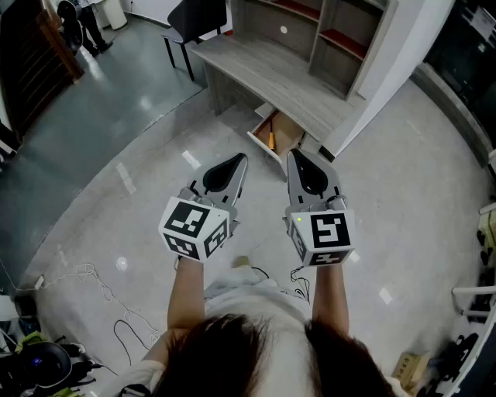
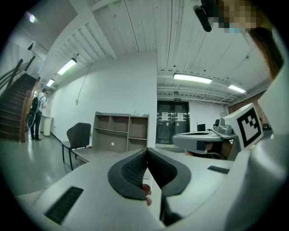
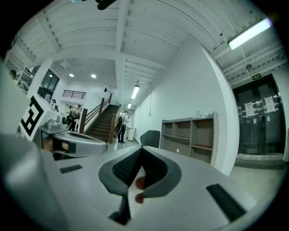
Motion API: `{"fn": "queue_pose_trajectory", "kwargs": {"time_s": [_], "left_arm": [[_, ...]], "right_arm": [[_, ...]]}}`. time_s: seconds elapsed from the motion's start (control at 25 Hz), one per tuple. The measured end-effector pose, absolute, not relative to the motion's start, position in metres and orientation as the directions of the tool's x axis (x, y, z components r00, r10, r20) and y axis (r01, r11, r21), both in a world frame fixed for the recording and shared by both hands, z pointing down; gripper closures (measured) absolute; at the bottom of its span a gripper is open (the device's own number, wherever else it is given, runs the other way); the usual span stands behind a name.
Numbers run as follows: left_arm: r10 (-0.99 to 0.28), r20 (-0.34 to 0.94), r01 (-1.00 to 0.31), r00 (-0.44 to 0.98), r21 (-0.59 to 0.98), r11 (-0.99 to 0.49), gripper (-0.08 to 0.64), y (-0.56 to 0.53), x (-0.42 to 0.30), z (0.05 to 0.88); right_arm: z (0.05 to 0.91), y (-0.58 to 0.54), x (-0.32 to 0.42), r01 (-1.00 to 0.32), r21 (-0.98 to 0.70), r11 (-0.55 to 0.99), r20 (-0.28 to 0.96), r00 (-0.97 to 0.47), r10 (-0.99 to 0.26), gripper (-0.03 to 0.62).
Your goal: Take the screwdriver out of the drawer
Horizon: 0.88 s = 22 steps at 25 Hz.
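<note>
In the head view a wooden drawer (image 1: 285,132) stands pulled open beneath the grey desk (image 1: 267,74). Inside it, near its left side, lies a screwdriver (image 1: 271,140) with an orange handle. My left gripper (image 1: 241,160) and right gripper (image 1: 294,154) are held side by side in the air, well short of the drawer, tips pointing toward it. Both are shut with nothing between the jaws, as the left gripper (image 2: 147,150) and right gripper (image 3: 141,149) show in their own views. The drawer is hidden behind the jaws in both gripper views.
A shelf unit (image 1: 325,31) stands on the desk. A black chair (image 1: 192,19) is at the desk's left end. Cables (image 1: 101,291) trail on the floor at the left. People stand by a staircase (image 3: 104,122) far off.
</note>
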<state>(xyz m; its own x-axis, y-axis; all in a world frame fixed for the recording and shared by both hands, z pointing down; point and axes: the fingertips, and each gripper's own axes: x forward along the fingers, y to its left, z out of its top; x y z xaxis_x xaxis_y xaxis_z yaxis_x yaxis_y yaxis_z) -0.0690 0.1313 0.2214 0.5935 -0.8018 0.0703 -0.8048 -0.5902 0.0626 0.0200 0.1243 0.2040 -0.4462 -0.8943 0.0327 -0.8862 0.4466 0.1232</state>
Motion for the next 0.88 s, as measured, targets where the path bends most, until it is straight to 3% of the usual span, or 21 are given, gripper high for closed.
{"fn": "queue_pose_trajectory", "kwargs": {"time_s": [0.88], "left_arm": [[-0.755, 0.096, -0.760, 0.649, 0.116, -0.639, 0.543, 0.061, -0.111, 0.244]], "right_arm": [[0.228, 0.062, -0.008, -0.924, 0.084, 0.374, 0.084, -0.367, -0.926, 0.565]]}}
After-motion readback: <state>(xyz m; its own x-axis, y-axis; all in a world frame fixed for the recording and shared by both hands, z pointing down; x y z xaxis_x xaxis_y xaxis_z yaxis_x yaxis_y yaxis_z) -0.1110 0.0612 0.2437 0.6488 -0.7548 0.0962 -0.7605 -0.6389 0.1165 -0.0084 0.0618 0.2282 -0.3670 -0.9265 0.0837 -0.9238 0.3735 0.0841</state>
